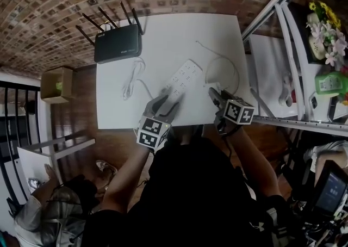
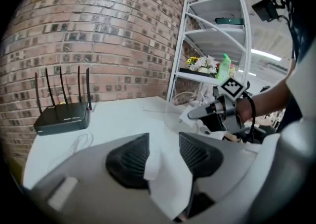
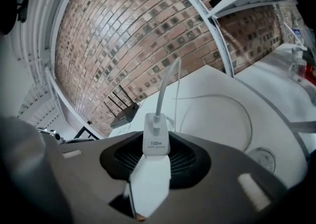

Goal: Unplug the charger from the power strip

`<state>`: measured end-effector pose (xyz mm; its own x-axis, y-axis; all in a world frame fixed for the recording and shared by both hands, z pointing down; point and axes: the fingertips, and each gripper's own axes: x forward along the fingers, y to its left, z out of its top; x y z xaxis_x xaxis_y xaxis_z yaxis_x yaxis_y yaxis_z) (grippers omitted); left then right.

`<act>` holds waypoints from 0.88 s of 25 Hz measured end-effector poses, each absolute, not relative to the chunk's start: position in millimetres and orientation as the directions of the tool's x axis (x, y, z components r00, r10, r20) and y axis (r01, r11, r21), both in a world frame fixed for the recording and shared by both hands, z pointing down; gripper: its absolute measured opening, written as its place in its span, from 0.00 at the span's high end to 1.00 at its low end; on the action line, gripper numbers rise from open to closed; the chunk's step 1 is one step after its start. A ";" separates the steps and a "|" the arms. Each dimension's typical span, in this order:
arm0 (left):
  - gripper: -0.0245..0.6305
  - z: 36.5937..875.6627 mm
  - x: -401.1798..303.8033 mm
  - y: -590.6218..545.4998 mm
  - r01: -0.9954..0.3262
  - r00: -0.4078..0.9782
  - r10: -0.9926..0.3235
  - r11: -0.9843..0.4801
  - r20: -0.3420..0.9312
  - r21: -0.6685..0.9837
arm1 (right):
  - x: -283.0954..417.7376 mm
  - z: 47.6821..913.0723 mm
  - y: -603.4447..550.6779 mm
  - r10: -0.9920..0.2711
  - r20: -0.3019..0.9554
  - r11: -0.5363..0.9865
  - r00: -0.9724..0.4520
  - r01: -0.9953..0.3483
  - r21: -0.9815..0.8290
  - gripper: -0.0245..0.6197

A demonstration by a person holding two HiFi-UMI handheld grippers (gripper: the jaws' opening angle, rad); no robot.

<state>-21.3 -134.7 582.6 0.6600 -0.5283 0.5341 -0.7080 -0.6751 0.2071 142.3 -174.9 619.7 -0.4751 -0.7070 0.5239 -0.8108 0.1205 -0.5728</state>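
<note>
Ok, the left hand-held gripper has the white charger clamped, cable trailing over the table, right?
No, it is the right hand-held gripper that has the white charger clamped, cable trailing over the table; the right gripper view shows it.

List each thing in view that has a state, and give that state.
left claw: closed on the power strip.
right claw: closed on the charger.
charger: unplugged, held clear of the power strip.
power strip: near end in the left claw, no plug seen in it.
charger cable: plugged into the charger, rest looped on the table.
router: antennas upright; on or off cannot be told.
</note>
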 end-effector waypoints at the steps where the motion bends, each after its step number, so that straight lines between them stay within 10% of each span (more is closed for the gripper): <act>1: 0.67 582.6 -23.6 -130.3 -0.706 0.659 -0.522 -0.677 0.541 0.207 | 147.4 624.0 -173.3 -0.711 0.526 0.094 -0.466 -0.805 -0.586 0.74; 22: 0.68 601.9 -22.6 -104.6 -0.668 0.686 -0.472 -0.711 0.553 0.222 | 187.6 696.3 -162.4 -0.712 0.584 -0.241 -0.390 -0.645 -0.725 0.74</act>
